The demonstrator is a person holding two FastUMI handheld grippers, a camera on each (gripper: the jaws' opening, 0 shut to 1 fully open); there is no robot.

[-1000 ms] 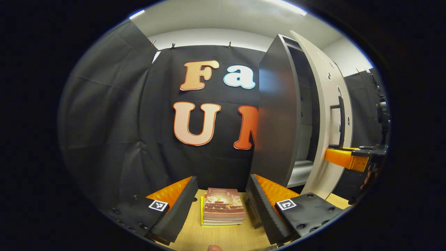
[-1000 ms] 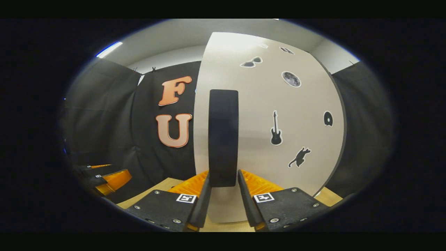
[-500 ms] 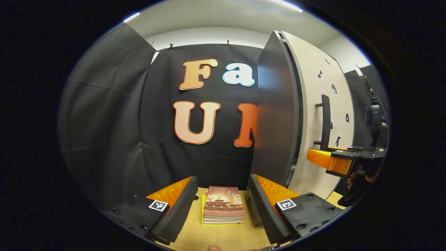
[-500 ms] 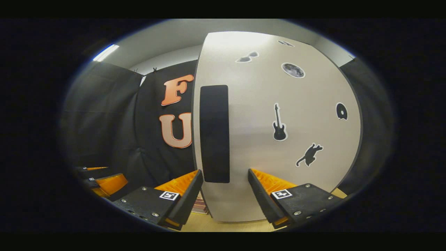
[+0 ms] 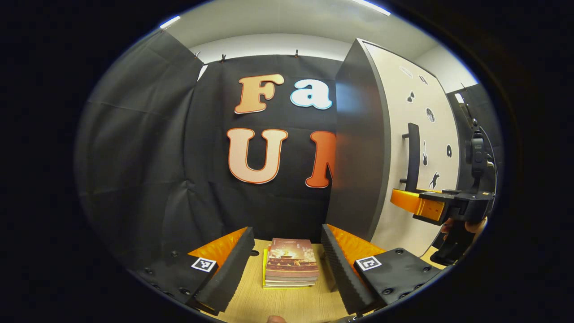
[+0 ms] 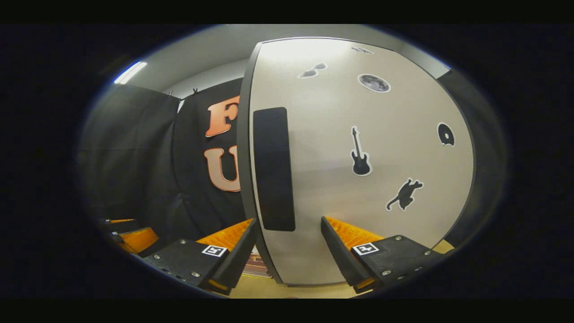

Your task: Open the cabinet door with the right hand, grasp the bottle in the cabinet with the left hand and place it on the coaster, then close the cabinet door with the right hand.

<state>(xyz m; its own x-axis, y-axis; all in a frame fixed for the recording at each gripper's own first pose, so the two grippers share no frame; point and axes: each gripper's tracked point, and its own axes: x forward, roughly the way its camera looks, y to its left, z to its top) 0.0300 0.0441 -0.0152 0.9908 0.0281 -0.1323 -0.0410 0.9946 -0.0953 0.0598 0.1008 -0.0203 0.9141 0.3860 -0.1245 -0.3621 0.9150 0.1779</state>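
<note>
Black-padded fingers of the left gripper point(image 5: 286, 264) stand spread apart, grasping nothing, over a wooden table point(image 5: 287, 305) where a stack of books point(image 5: 290, 269) lies between them. To the right, the cabinet door point(image 5: 403, 148) sits flush against the cabinet's dark side, its black handle point(image 5: 412, 157) just ahead of the right gripper point(image 5: 406, 201). Seen from the right gripper view, that gripper's fingers flank the handle point(image 6: 273, 168) with a gap on each side, released, before a pale door point(image 6: 358, 179) decorated with guitar and cat stickers.
</note>
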